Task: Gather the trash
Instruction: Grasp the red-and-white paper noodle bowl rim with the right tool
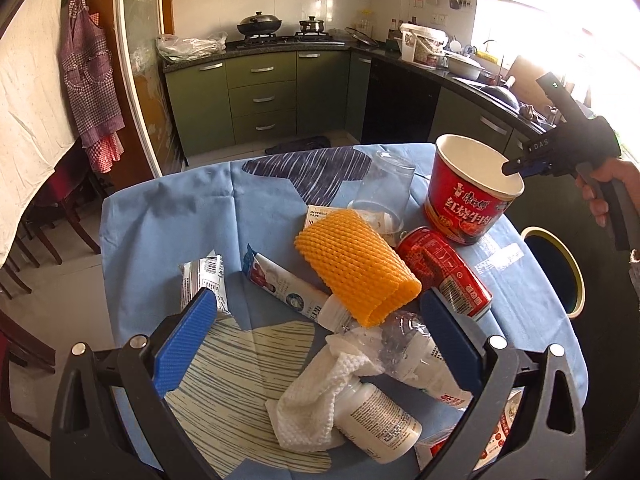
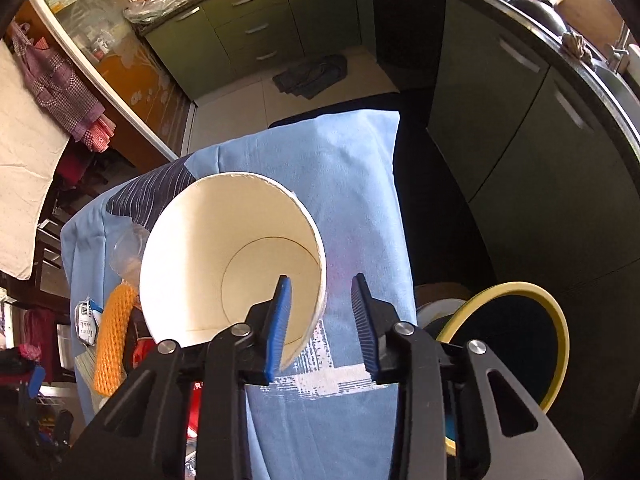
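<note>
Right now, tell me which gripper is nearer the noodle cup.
Right. The right gripper straddles the noodle cup rim, one finger inside. The left gripper hangs open over the bottles, apart from it.

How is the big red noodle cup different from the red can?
The noodle cup stands up with its top open and is empty inside; the red can lies on its side. The cup is wider and made of paper; the can is slimmer and looks metal. Both are red, with writing, on the blue cloth.

noodle cup (image 1: 472,192) at desk's (image 1: 160,224) far right | can (image 1: 444,272) lying before it | foam net (image 1: 356,264) left of can, resting on tube (image 1: 288,288) | pill bottle (image 1: 376,420) nearest, under tissue (image 1: 320,396) | bin (image 1: 556,272) right of desk
</note>
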{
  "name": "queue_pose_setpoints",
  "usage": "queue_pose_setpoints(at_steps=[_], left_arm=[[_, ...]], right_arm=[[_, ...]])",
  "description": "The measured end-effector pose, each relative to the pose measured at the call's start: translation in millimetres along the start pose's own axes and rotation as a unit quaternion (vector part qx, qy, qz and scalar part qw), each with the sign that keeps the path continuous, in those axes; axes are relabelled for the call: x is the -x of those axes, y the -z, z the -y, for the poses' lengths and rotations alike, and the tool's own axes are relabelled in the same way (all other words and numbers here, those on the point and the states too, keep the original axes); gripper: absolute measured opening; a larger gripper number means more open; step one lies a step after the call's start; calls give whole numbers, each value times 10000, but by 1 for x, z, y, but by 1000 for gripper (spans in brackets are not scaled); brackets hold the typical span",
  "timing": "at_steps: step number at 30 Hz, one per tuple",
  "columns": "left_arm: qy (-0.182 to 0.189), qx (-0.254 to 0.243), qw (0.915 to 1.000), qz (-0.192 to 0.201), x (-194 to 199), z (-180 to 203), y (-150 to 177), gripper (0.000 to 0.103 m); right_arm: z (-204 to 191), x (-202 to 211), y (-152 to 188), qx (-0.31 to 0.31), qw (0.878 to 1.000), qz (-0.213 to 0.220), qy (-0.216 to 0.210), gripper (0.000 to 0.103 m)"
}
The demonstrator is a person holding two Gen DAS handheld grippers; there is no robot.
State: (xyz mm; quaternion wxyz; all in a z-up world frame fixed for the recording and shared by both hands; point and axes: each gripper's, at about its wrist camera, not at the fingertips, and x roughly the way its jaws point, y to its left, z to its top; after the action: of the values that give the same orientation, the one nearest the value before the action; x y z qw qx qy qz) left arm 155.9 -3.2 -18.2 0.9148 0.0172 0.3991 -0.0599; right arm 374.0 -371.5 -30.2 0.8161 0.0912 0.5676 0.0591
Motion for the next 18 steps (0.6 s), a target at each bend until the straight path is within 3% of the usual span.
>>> queue_pose_setpoints(at_steps=[7,9,13,18], left_arm=[[3,49,10000,-19,-4,-7,3,97],[-5,59,10000,-16,-4,-9,3,97],[-7,72,10000,-14,-2,-12,5,97],[2,10,10000,-19,-1,-11,8,97]], right_arm=[[-2,-23,-4,-147,9994,-294,74,27],[-6,-23,-3,-95,9994,-263,210,7],[-14,-22,-3,-4,9990,-251,364,6],[-9,-12,-2,-95,9995,-145,247,5]])
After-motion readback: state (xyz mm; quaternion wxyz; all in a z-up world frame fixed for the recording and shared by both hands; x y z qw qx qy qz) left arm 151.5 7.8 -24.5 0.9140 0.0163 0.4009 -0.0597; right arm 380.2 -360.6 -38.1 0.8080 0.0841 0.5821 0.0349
